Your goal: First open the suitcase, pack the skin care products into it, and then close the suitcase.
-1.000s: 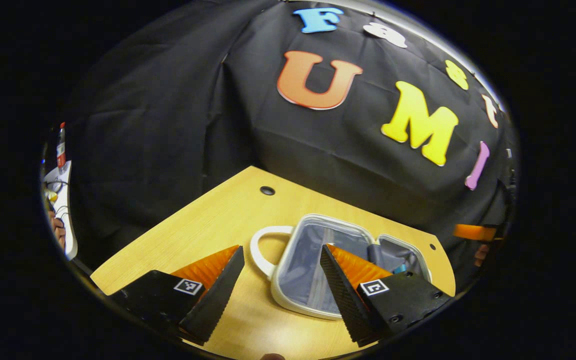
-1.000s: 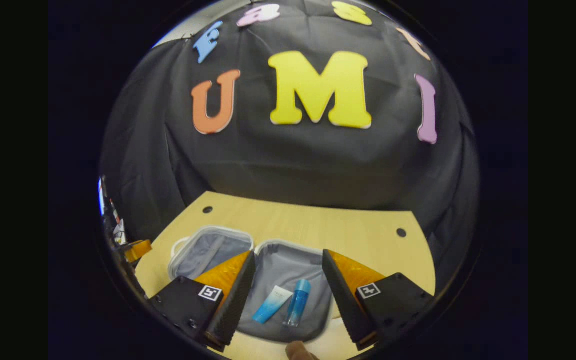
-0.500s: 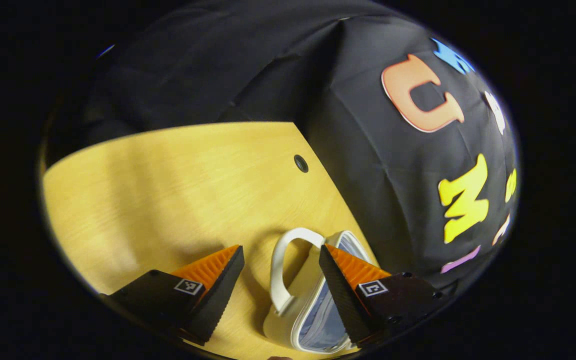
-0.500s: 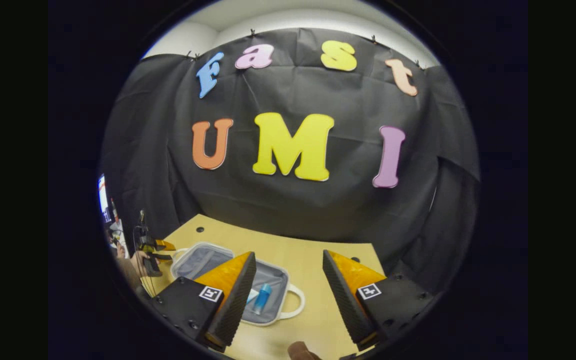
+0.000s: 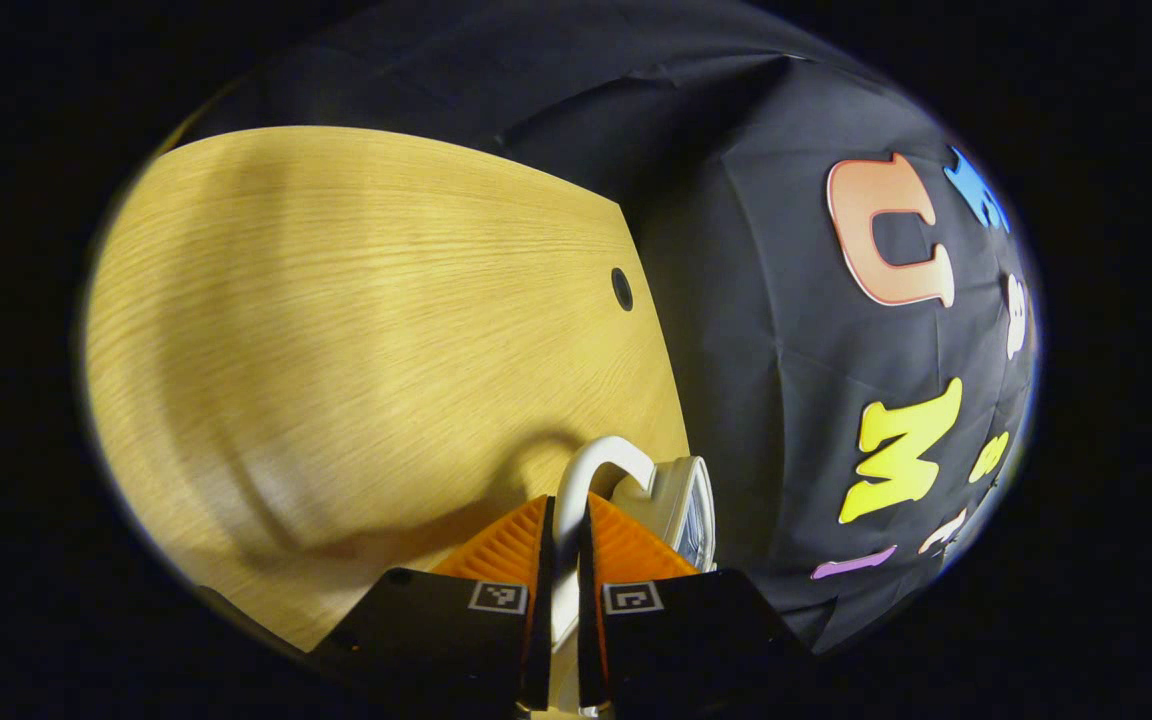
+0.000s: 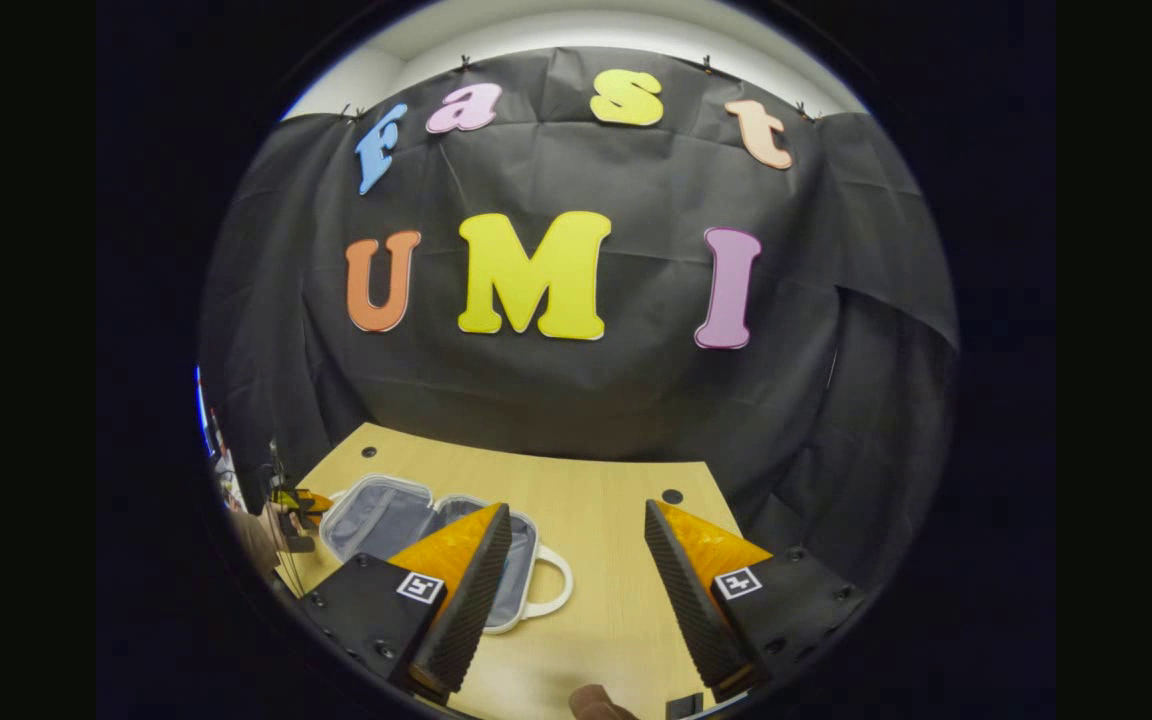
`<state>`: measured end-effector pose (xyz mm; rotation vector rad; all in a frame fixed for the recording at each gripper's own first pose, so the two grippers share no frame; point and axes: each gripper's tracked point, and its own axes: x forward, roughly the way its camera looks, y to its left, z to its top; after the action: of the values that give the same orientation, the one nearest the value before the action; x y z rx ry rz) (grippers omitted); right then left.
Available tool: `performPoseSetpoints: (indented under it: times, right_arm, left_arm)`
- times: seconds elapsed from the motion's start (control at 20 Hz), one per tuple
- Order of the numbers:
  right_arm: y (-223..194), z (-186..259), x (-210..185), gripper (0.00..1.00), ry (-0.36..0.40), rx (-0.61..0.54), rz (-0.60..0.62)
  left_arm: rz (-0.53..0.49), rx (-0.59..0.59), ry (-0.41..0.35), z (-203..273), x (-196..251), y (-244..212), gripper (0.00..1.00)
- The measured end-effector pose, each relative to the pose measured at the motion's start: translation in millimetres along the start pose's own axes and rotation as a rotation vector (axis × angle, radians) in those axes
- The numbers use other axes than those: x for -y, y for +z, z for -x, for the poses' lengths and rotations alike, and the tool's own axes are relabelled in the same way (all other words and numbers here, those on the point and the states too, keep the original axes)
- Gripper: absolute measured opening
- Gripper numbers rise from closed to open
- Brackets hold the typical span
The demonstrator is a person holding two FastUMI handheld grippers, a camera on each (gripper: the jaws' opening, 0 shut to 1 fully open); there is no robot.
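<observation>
The white suitcase (image 6: 386, 515) lies open on the wooden table (image 6: 606, 600), its grey lining showing. In the left gripper view my left gripper (image 5: 564, 520) is shut on the white handle (image 5: 591, 465) of the suitcase's left half (image 5: 684, 500). That same gripper (image 6: 296, 500) appears far off at the case's left end in the right gripper view. My right gripper (image 6: 576, 525) hangs open above the table, right of the case, nothing between its fingers. Its left finger (image 6: 456, 590) covers part of the right half, hiding the skin care products. The other handle (image 6: 551, 585) points toward it.
A broad bare stretch of table (image 5: 336, 330) with a small round hole (image 5: 622, 289) lies ahead of the left gripper. Another hole (image 6: 672, 496) sits near the table's far right corner. A fingertip (image 6: 596, 705) shows at the bottom edge.
My left gripper went from open beside the handle to shut on it. My right gripper drew back and rightward, so the case slid left and the blue bottle went behind its finger.
</observation>
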<state>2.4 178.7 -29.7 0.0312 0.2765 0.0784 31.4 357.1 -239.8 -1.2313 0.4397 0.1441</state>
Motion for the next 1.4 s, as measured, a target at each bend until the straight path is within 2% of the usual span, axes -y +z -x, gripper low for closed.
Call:
performPoseSetpoints:
  times: [0.05, 0.1, 0.15, 0.4, 0.45, 0.7, 1.1, 1.3, 1.4]
  right_arm:
    - [0.1, -2.2, 3.0, 0.80, -0.002, 0.003, -0.013]
    - [1.9, -2.2, 6.0, 0.79, -0.005, 0.012, -0.027]
    - [4.1, -2.9, 11.7, 0.79, -0.011, 0.025, -0.038]
    - [12.9, -1.3, 38.9, 0.77, -0.013, 0.074, -0.091]
    - [15.1, -2.0, 45.2, 0.80, -0.013, 0.083, -0.100]
    - [24.0, -10.7, 72.0, 0.79, 0.032, 0.141, -0.033]
    - [27.4, -31.4, 98.7, 0.79, 0.137, 0.154, -0.005]
    - [23.1, -37.5, 118.5, 0.79, 0.164, 0.145, 0.007]
    - [14.3, -43.1, 136.7, 0.80, 0.162, 0.140, 0.014]
  left_arm:
    - [-0.013, 0.002, -0.001, 2.2, 5.5, 1.5, 0.12]
    - [-0.040, 0.003, -0.003, 4.9, 11.9, 2.0, 0.18]
    - [-0.074, 0.007, -0.004, 7.8, 21.5, 2.6, 0.08]
    - [-0.266, 0.065, -0.057, 34.7, 100.7, 6.2, 0.04]
    - [-0.299, 0.077, -0.068, 40.3, 118.9, 5.1, 0.03]
    - [-0.469, 0.111, -0.122, 64.6, 208.2, -32.1, 0.03]
    - [-0.689, 0.125, -0.193, 74.5, 311.7, -146.9, 0.03]
    - [-0.755, 0.063, -0.224, 57.2, 336.6, -222.5, 0.03]
    - [-0.792, 0.020, -0.217, 46.3, 337.8, -259.8, 0.03]
